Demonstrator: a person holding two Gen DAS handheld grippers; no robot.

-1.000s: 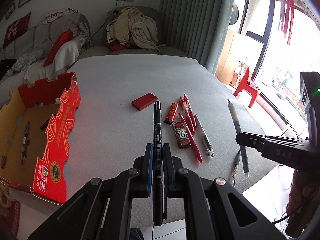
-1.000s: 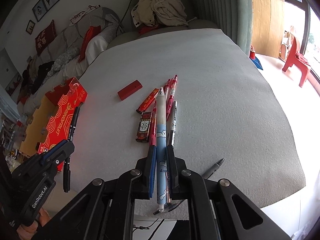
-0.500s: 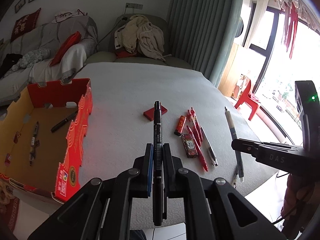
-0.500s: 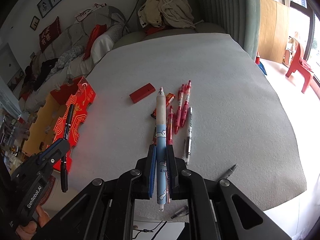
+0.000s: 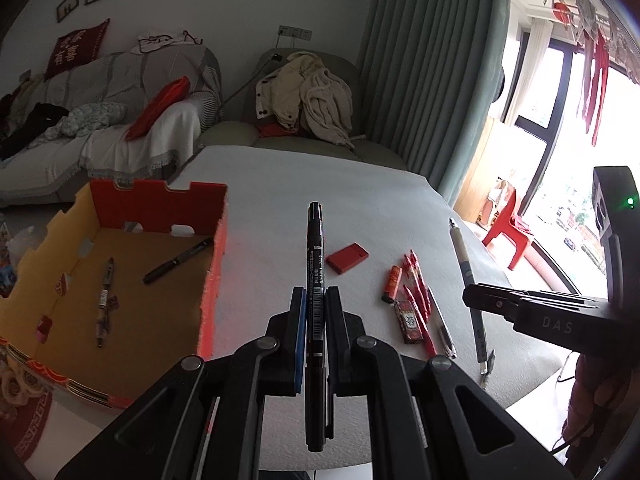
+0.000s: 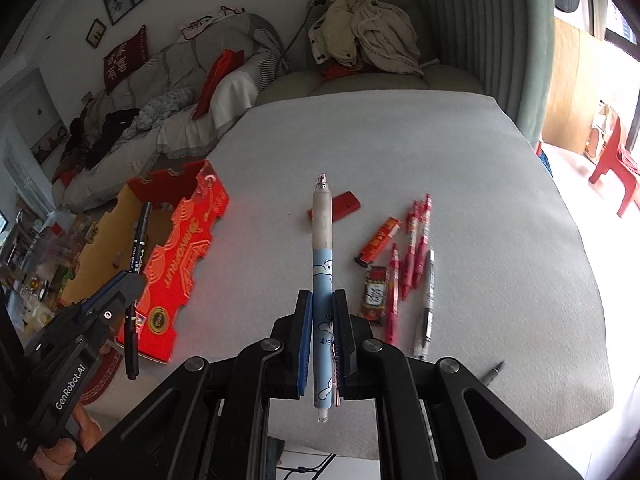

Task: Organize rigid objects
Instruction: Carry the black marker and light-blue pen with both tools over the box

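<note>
- Our left gripper is clamped on a black marker, held in the air above the table, just right of the red cardboard box.
- Our right gripper is closed tight on a blue pen, also off the table.
- Two pens lie inside the box.
- Red pens and a lighter lie on the table to the right.

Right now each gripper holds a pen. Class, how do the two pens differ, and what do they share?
The left gripper holds a thin black marker; the right gripper holds a thicker light-blue pen with a cartoon print. The marker carries a white barcode label; the blue pen has a pale grip. Both are clamped mid-barrel, pointing forward, above the table.
</note>
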